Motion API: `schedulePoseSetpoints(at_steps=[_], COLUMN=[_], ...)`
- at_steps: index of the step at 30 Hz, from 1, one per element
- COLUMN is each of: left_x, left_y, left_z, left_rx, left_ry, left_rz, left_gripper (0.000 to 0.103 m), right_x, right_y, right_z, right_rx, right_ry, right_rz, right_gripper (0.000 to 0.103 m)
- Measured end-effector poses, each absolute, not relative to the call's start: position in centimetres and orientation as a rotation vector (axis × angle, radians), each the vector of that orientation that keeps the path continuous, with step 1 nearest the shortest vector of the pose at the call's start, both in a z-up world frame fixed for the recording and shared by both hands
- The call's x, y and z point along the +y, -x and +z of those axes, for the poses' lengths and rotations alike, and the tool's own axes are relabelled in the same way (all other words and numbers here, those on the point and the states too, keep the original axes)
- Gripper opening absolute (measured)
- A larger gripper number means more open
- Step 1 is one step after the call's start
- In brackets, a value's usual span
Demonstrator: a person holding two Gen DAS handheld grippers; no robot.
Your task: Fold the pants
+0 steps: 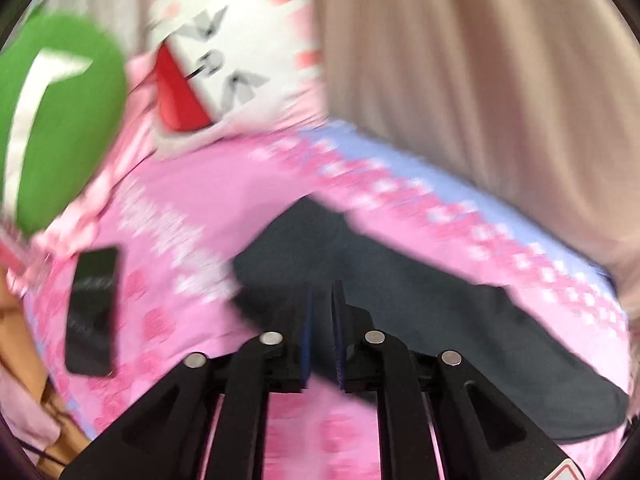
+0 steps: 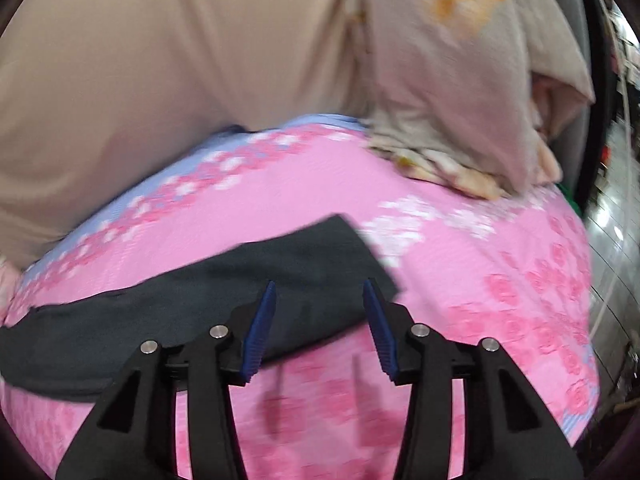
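Pants point(image 2: 200, 300) beneath parted fingers point(image 2: 260, 320).

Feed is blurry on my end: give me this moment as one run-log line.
pants: dark, folded, flat on pink bedsheet | left tongs: narrowly open, empty | right tongs: open, empty, above pants edge | phone: left of pants

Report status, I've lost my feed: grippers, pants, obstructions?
Left gripper slightly open, empty. Right gripper open, empty. Dark pants flat on pink bedspread. Phone lies clear of the pants.
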State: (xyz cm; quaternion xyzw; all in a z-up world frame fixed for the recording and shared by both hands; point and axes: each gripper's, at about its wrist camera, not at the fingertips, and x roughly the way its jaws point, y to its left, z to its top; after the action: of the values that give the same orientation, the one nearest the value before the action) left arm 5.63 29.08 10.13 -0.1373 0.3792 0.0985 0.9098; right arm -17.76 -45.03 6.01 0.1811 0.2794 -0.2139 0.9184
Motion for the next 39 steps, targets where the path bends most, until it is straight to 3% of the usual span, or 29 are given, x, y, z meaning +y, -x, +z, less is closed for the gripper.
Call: schedulePoseSetpoints(at_steps=[2, 5, 7, 13, 15, 17, 18, 20, 26, 31, 34, 36, 39], left_x=[25.4, 19.8, 15.9, 11.4, 10.5, 9.3, 8.8, 7.6, 7.4, 7.3, 9.5, 12.0, 15.7], left_y=[-7.2, -10.4, -13.1, -18.0, -19.2, -19.9, -20.5, -22.1, -23.3, -23.8, -20.2, -17.0, -13.4], left_z=[10.9, 9.2, 6.2, 1.8, 1.6, 1.0, 0.6, -0.9, 1.6, -0.2, 2.5, 4.8, 6.8], left_rx=[0.777, 0.856, 0.959, 1.072, 1.081, 1.102, 1.125, 1.182, 1.051, 1.108, 0.999, 0.921, 0.861], left_ry=[0.259, 0.218, 0.201, 0.269, 0.287, 0.289, 0.278, 0.268, 0.307, 0.278, 0.332, 0.348, 0.322], left_rz=[0.09, -0.038, -0.123, -0.202, -0.222, -0.224, -0.226, -0.234, -0.211, -0.236, -0.311, -0.311, -0.234], left_gripper=[0.025, 0.025, 0.025, 0.024, 0.045, 0.046, 0.035, 0.0, 0.0, 0.001, 0.007, 0.03, 0.042], right_x=[-41.8, -36.8, -33.3, -28.1, -28.2, -28.6, -29.1, -29.5, -30.0, -30.2, -30.4, -30.3, -30.2], right_y=[15.8, 12.2, 10.1, 8.2, 8.4, 8.1, 8.1, 8.1, 7.9, 7.9, 8.0, 8.1, 8.1], right_z=[6.3, 5.4, 4.2, 1.8, 1.8, 1.4, 1.2, 1.0, 0.7, 0.7, 0.8, 0.9, 1.0], right_rx=[0.578, 0.627, 0.663, 0.722, 0.71, 0.727, 0.733, 0.735, 0.734, 0.728, 0.719, 0.714, 0.707], right_ry=[-0.339, -0.306, -0.269, -0.158, -0.177, -0.201, -0.226, -0.256, -0.296, -0.31, -0.32, -0.316, -0.313], right_rz=[-0.362, -0.246, -0.184, -0.138, -0.132, -0.132, -0.136, -0.134, -0.131, -0.125, -0.123, -0.121, -0.122], right_gripper=[0.045, 0.047, 0.055, 0.056, 0.061, 0.065, 0.065, 0.065, 0.065, 0.065, 0.067, 0.067, 0.068])
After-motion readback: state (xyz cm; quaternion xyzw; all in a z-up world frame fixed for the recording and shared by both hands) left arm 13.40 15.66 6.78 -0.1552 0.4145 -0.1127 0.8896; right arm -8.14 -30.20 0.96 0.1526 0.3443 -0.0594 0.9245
